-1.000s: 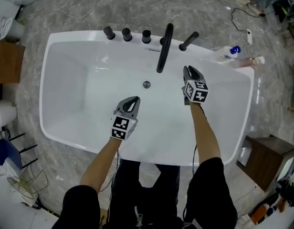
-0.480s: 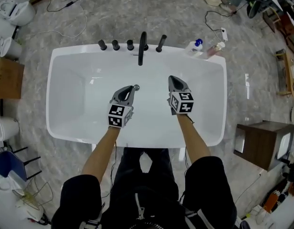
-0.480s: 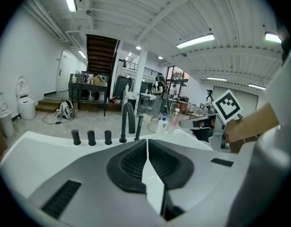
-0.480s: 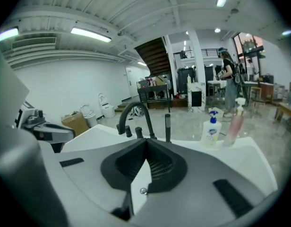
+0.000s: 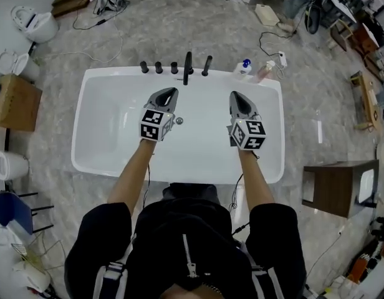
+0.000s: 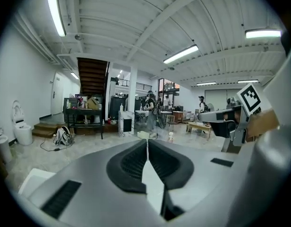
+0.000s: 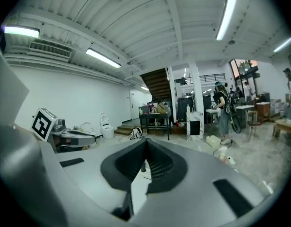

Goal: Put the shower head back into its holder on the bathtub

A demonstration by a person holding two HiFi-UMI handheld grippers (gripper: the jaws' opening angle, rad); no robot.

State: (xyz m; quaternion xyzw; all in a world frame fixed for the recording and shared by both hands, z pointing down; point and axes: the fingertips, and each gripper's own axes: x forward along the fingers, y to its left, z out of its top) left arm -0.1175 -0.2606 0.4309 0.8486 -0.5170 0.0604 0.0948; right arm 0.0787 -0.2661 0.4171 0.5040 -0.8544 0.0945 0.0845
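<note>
In the head view the white bathtub (image 5: 98,161) lies below me. On its far rim stand three black knobs (image 5: 159,68), a black spout (image 5: 188,66) and, just right of it, the black shower head (image 5: 207,65), leaning slightly. Both grippers are held high over the tub, well short of the rim fittings. My left gripper (image 5: 171,91) is shut and empty, as is my right gripper (image 5: 234,96). The left gripper view shows its jaws (image 6: 146,143) pressed together, pointing out over the room. In the right gripper view the jaws (image 7: 144,144) are likewise together with nothing between them.
Two bottles (image 5: 244,67) (image 5: 265,71) stand on the tub's far right corner. The drain (image 5: 178,121) shows between my hands. A brown cabinet (image 5: 332,189) stands right of the tub, a cardboard box (image 5: 14,101) left. Cables and a toilet (image 5: 36,20) are on the floor beyond.
Both grippers have risen out of the tub toward my head, and my head has lifted too, so the tub looks smaller. The shower head stays at the rim.
</note>
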